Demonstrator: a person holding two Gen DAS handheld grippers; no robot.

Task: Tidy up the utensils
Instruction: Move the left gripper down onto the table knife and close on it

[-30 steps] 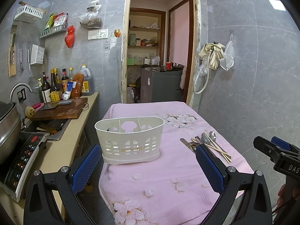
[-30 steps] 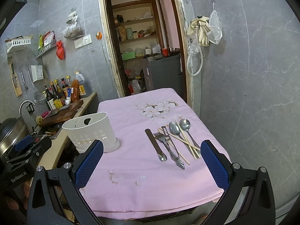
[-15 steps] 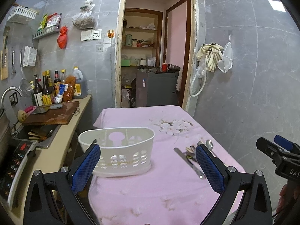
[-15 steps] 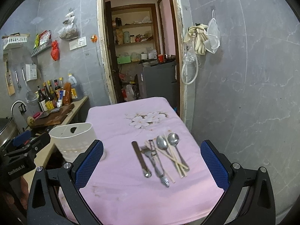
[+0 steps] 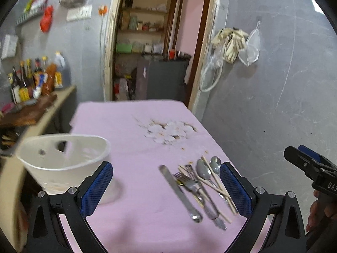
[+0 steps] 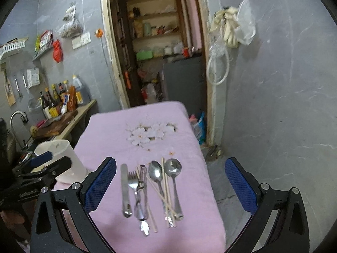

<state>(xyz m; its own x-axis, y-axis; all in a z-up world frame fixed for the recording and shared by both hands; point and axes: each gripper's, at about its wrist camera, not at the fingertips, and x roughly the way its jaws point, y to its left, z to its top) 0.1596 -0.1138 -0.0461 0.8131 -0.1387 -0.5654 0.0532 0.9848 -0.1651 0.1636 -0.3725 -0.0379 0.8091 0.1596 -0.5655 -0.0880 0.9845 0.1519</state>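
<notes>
A pile of metal utensils and wooden chopsticks lies on the pink tablecloth: a knife [image 6: 124,189], forks [image 6: 137,194], two spoons [image 6: 172,168] and chopsticks [image 6: 166,191]. The knife [image 5: 181,194] also shows in the left wrist view. A white plastic utensil basket [image 5: 63,160] stands at the table's left edge; it also shows in the right wrist view [image 6: 61,156]. My left gripper [image 5: 166,187] is open and empty above the table's front. My right gripper [image 6: 170,185] is open and empty, straddling the utensil pile from above.
The pink cloth-covered table [image 6: 147,118] has grey tiled wall to its right and a doorway behind. A counter [image 6: 69,122] with bottles, a cutting board and a sink runs along the left. The right gripper's body [image 5: 311,168] shows at the left view's right edge.
Both grippers have swung right and moved closer over the table. The utensils now lie between the right gripper's fingers, and the basket has shifted to the left in both views.
</notes>
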